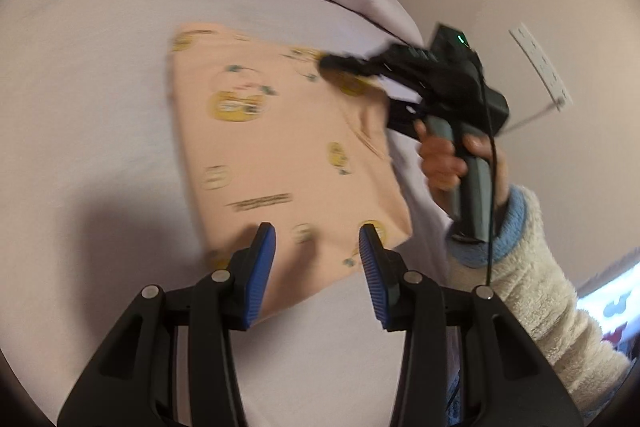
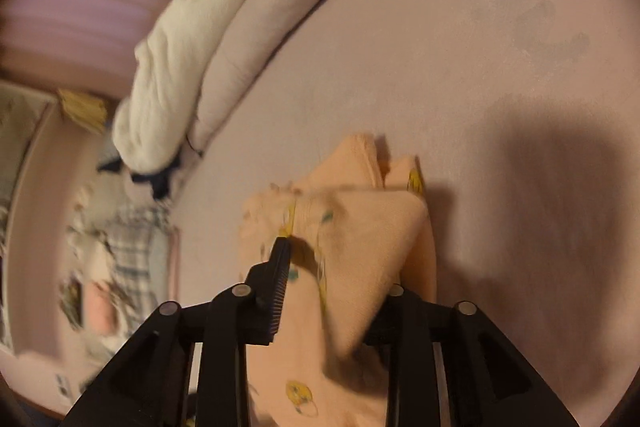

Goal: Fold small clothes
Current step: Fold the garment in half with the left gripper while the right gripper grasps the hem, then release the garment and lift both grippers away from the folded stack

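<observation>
Left gripper [image 1: 317,241] parted, empty above folded peach garment [image 1: 280,147]. Right gripper [image 2: 340,267] partly open around a fold; grip unclear. Right finger hidden by cloth, motion-blurred.

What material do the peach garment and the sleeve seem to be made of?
Peach garment: probably soft cotton knit, matte, with printed yellow cartoons; it folds limply. Sleeve: looks like cream fleece, fuzzy pile, with a blue ribbed cuff.

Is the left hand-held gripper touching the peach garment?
Cannot tell. In the left wrist view the left hand-held gripper stands with open jaws over the near edge of the peach garment; blur hides any contact or gap.
</observation>
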A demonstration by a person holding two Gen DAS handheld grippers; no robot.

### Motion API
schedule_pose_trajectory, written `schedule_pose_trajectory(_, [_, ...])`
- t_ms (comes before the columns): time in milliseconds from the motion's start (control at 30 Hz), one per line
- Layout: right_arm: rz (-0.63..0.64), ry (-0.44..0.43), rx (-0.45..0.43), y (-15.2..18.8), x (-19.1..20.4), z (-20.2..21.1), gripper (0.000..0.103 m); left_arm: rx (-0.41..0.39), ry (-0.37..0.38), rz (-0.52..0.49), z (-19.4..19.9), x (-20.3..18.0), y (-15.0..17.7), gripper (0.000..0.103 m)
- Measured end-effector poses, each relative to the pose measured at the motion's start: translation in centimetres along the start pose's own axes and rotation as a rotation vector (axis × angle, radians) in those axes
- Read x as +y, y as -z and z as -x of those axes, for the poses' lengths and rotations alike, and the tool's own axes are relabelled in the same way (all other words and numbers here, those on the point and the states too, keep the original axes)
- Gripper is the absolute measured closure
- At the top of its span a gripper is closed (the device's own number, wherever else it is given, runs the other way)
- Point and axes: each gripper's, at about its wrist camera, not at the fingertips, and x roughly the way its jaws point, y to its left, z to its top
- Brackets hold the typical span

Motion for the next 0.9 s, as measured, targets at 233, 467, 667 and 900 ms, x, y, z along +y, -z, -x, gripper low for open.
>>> schedule_pose_trajectory(233, [0.136, -0.072, -0.125, -1.2, 3.1, 1.0, 0.075, 0.066, -0.042, 0.015, -3.8, 0.2, 0.4, 0.060])
schedule_pose_trajectory(467, [0.079, 0.190, -0.272, -2.7, 0.9, 2.9, 0.070, 0.067, -0.027, 0.034, -4.2, 0.1, 0.1, 0.060])
schedule_pose_trajectory(667, [0.164, 0.089, -0.289, 0.3, 2.2, 6.1, 0.070, 0.065, -0.020, 0.038, -3.2, 1.0, 0.5, 0.056])
schedule_pose_trajectory(900, [0.439, 0.180, -0.116, 4.5, 6.6, 2.7, 0.070, 0.060, -0.048, 0.037, -3.0, 0.9, 1.4, 0.056])
